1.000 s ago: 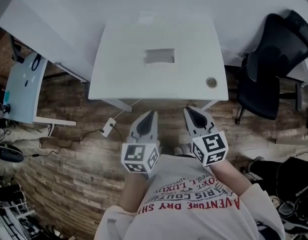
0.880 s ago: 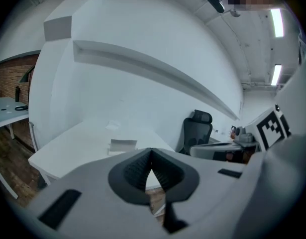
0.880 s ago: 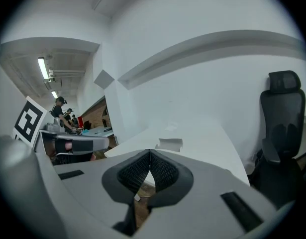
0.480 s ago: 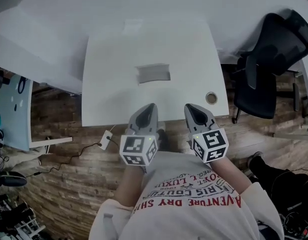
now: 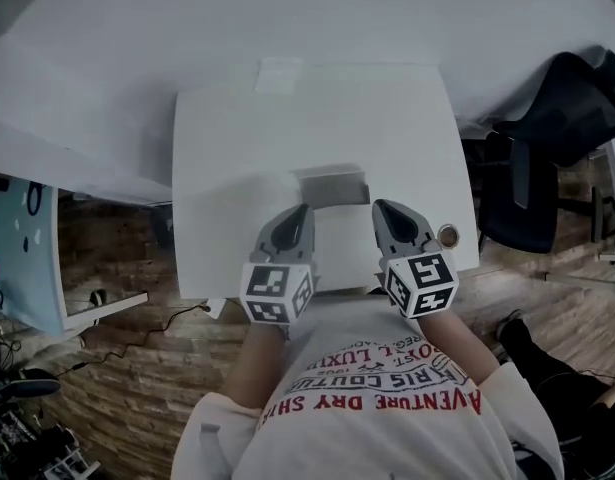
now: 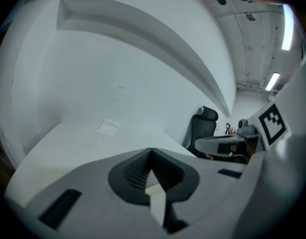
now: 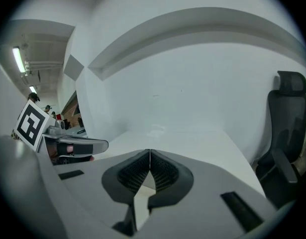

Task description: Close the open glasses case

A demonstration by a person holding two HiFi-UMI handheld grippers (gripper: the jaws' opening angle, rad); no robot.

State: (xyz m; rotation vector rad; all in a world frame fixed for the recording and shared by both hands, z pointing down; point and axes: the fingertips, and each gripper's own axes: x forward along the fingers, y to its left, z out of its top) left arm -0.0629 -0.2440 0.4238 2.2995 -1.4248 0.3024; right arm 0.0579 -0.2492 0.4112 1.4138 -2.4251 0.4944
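Observation:
The open glasses case (image 5: 332,186) is a grey, flat box lying in the middle of the white table (image 5: 227,168). In the head view my left gripper (image 5: 305,208) is over the table's near part, its tip just short of the case's front left corner. My right gripper (image 5: 378,205) hangs beside the case's front right corner. Both grippers are shut with nothing between their fingers; in the left gripper view (image 6: 151,151) and in the right gripper view (image 7: 150,152) the ribbed pads meet. Neither gripper view shows the case.
A white slip of paper (image 5: 279,75) lies at the table's far edge. A round cable hole (image 5: 448,235) sits near the front right corner. A black office chair (image 5: 557,118) stands to the right, a light blue table (image 5: 27,258) to the left, white walls behind.
Both grippers went from over the wooden floor to over the table's near part, close to the case. The table and case now lie nearer in the head view. Both stayed shut.

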